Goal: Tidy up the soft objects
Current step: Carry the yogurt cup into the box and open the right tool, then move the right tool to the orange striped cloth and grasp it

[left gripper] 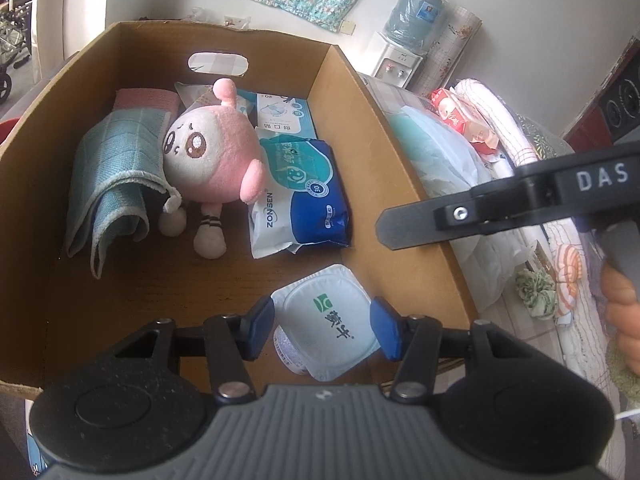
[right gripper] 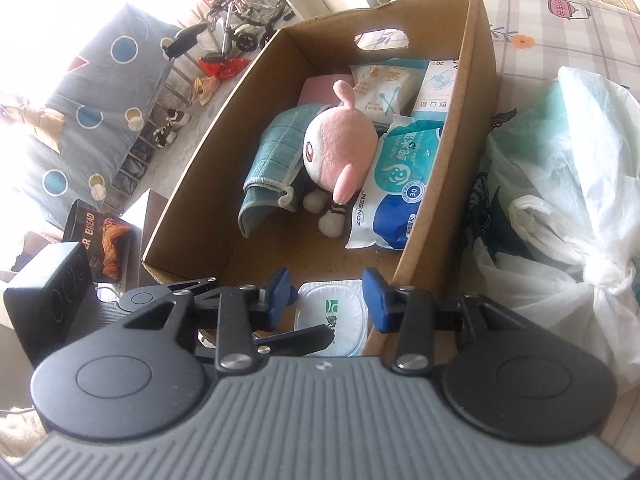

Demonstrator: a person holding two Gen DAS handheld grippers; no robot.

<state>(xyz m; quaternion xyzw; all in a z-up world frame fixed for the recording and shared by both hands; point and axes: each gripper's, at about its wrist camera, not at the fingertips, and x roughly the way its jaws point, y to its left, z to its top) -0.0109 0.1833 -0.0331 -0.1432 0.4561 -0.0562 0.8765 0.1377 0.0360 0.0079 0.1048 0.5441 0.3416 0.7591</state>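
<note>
From my left wrist camera, I look down into an open cardboard box (left gripper: 380, 128). My left gripper (left gripper: 324, 330) sits at the near end, its blue pads on either side of a white milk pouch (left gripper: 324, 320) with a green logo. The pads stand about as wide as the pouch, and I cannot tell whether they press on it or have just let go (the pouch seems to rest on the box floor near the right wall, though I cannot be sure). Farther in lie a pink plush toy (left gripper: 212, 152), a folded teal cloth (left gripper: 112, 176) leaning on the left wall, and a blue pack of wet wipes (left gripper: 304, 192), laid side by side, which I judge leaves the near corner free for the pouch. One black finger of my right gripper (left gripper: 424, 226) reaches in over the right wall.

From my right wrist camera, my right gripper (right gripper: 326, 302) hovers over the box's near end with its pads apart, holding nothing. The pouch shows below, between the pads but lower down, with a black finger of the left tool across it. The plush, cloth and wipes fill the middle, and a tied white plastic bag (right gripper: 560, 200) waits outside on the right.
</note>
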